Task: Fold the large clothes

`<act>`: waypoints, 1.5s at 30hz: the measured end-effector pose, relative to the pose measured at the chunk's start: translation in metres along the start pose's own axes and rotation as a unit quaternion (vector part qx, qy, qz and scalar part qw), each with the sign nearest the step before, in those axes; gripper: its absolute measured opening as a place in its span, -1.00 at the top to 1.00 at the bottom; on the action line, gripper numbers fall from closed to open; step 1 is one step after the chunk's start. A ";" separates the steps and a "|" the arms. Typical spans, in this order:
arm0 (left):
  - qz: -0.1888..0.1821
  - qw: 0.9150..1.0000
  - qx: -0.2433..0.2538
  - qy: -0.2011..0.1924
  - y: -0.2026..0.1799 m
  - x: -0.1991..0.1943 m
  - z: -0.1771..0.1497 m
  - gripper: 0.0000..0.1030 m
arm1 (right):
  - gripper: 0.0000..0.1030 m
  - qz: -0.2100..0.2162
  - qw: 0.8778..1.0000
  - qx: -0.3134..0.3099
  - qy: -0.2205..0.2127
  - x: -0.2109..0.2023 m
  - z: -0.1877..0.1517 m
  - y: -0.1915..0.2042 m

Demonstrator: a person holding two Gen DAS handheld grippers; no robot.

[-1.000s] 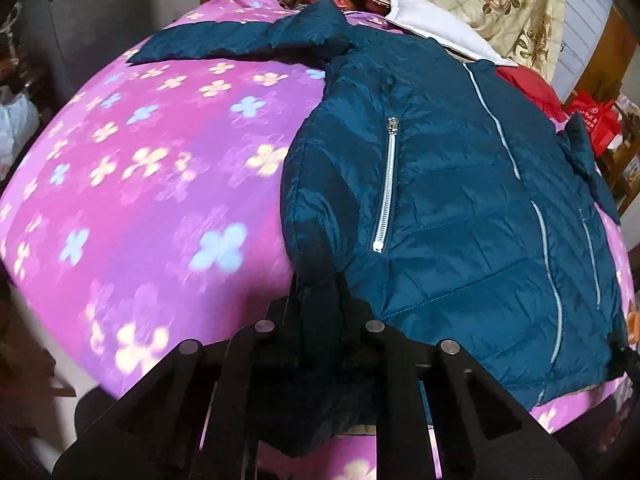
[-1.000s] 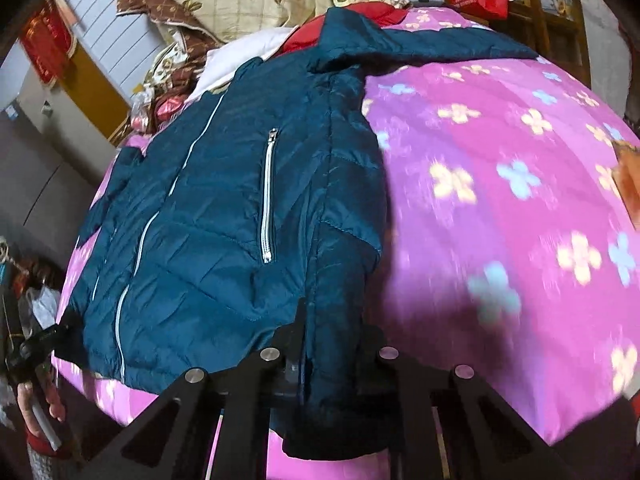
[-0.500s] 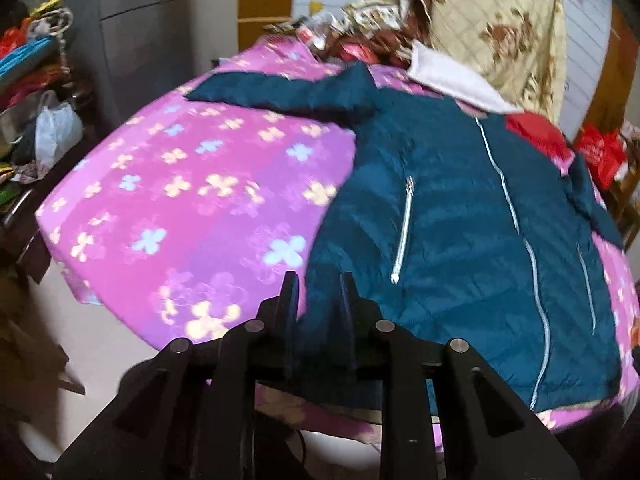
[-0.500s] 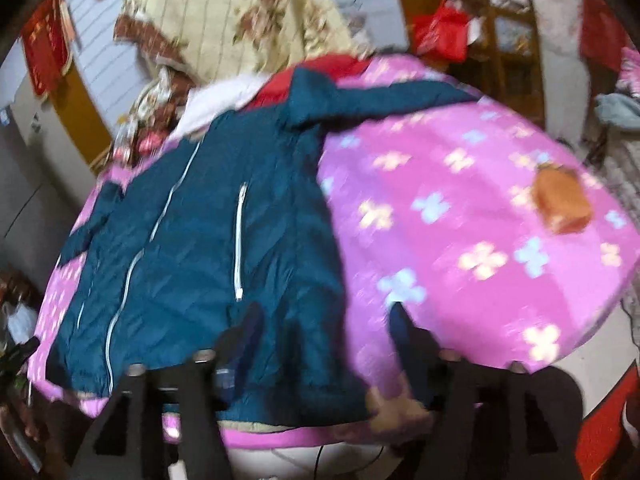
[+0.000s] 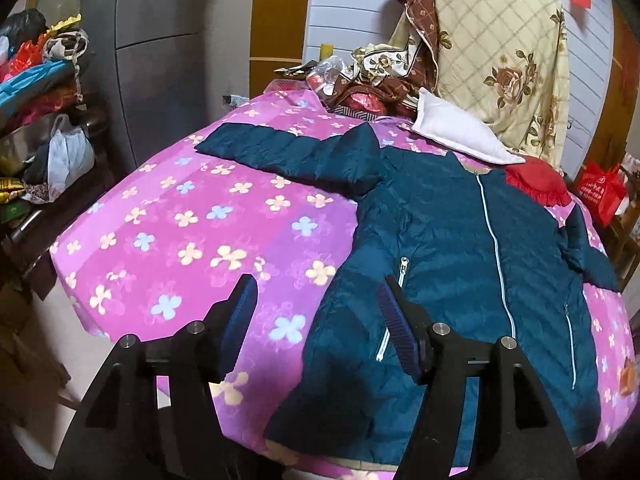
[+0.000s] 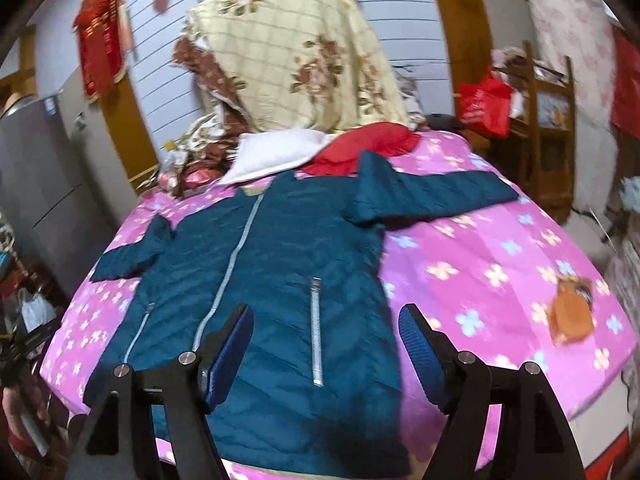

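Observation:
A dark teal puffer jacket [image 5: 460, 256] lies face up and zipped on a pink flowered bed cover [image 5: 192, 240], both sleeves spread outward. It also shows in the right wrist view [image 6: 280, 280]. My left gripper [image 5: 316, 312] is open and empty, held above the jacket's left hem side near its pocket zip. My right gripper [image 6: 326, 344] is open and empty, held above the jacket's right hem area and pocket zip. Neither gripper touches the cloth.
A white cushion [image 5: 456, 132], a red cloth [image 5: 536, 180] and a heap of floral quilts [image 5: 492, 48] sit at the head of the bed. An orange object [image 6: 572, 312] lies on the cover's right side. Cluttered shelves [image 5: 40, 120] stand at left, a wooden rack [image 6: 548, 128] at right.
Both grippers were shut on the jacket's hem corners; they have opened, let the jacket go, and pulled back and up from the bed.

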State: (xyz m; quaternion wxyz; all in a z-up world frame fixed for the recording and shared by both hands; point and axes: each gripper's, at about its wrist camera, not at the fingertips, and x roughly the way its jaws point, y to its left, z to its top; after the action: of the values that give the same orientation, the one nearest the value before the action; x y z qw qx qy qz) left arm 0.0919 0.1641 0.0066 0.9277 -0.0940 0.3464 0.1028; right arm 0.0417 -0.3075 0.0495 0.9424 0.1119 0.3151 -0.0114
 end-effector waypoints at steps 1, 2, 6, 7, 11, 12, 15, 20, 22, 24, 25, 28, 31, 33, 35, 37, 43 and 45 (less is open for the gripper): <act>0.002 1.000 0.001 -0.002 -0.001 0.002 0.002 -0.22 | -0.41 0.009 1.000 -0.008 0.005 0.005 0.003 0.010; 0.002 1.000 0.002 -0.004 -0.001 0.002 0.004 -0.22 | -0.41 0.017 1.000 -0.012 0.008 0.009 0.005 0.016; 0.007 0.999 -0.003 -0.031 0.007 0.005 0.013 -0.23 | -0.41 0.044 0.998 -0.029 0.019 0.032 0.010 0.043; 0.010 0.999 -0.009 -0.036 0.010 0.007 0.015 -0.28 | -0.41 0.050 0.998 -0.032 0.023 0.041 0.012 0.051; 0.022 0.999 -0.044 -0.020 0.035 0.027 0.028 -0.34 | -0.41 0.074 0.995 -0.033 0.050 0.088 0.012 0.076; 0.026 0.998 -0.052 -0.017 0.041 0.032 0.032 -0.34 | -0.41 0.080 0.995 -0.031 0.058 0.100 0.012 0.082; 0.047 0.995 -0.093 -0.011 0.071 0.051 0.051 -0.34 | -0.41 0.100 0.992 -0.032 0.068 0.133 0.010 0.100; 0.036 0.982 -0.185 0.014 0.129 0.106 0.086 -0.34 | -0.41 0.104 0.990 -0.039 0.085 0.189 0.009 0.132; 0.010 0.973 -0.227 0.029 0.150 0.136 0.099 -0.34 | -0.41 0.104 0.990 -0.036 0.089 0.208 0.008 0.141; -0.006 0.965 -0.258 0.041 0.165 0.162 0.110 -0.34 | -0.41 0.107 0.990 -0.036 0.086 0.225 0.008 0.149; -0.013 0.961 -0.272 0.048 0.173 0.180 0.119 -0.34 | -0.41 0.106 0.990 -0.037 0.082 0.231 0.009 0.152; -0.030 0.956 -0.287 0.062 0.184 0.217 0.141 -0.34 | -0.41 0.109 0.990 -0.044 0.073 0.250 0.008 0.158; -0.055 0.948 -0.304 0.074 0.188 0.254 0.159 -0.34 | -0.41 0.117 0.989 -0.039 0.078 0.266 0.005 0.155; -0.073 0.943 -0.313 0.088 0.187 0.279 0.166 -0.34 | -0.41 0.121 0.989 -0.032 0.083 0.272 0.003 0.151; -0.085 0.941 -0.313 0.095 0.184 0.301 0.172 -0.34 | -0.41 0.124 0.988 -0.021 0.092 0.280 -0.001 0.146; -0.091 0.940 -0.313 0.101 0.181 0.317 0.176 -0.34 | -0.41 0.126 0.987 -0.015 0.095 0.287 -0.002 0.144; -0.129 0.930 -0.323 0.119 0.171 0.350 0.179 -0.34 | -0.42 0.132 0.986 -0.010 0.098 0.296 -0.008 0.140; -0.132 0.932 -0.315 0.123 0.166 0.358 0.180 -0.34 | -0.42 0.133 0.986 -0.010 0.099 0.297 -0.010 0.139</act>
State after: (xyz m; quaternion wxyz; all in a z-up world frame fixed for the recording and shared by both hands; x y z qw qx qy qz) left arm 0.4261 0.4131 -0.1133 0.8059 -0.4381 0.3921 0.0703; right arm 0.2861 -0.1553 -0.1073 0.9008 0.1444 0.3888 0.1286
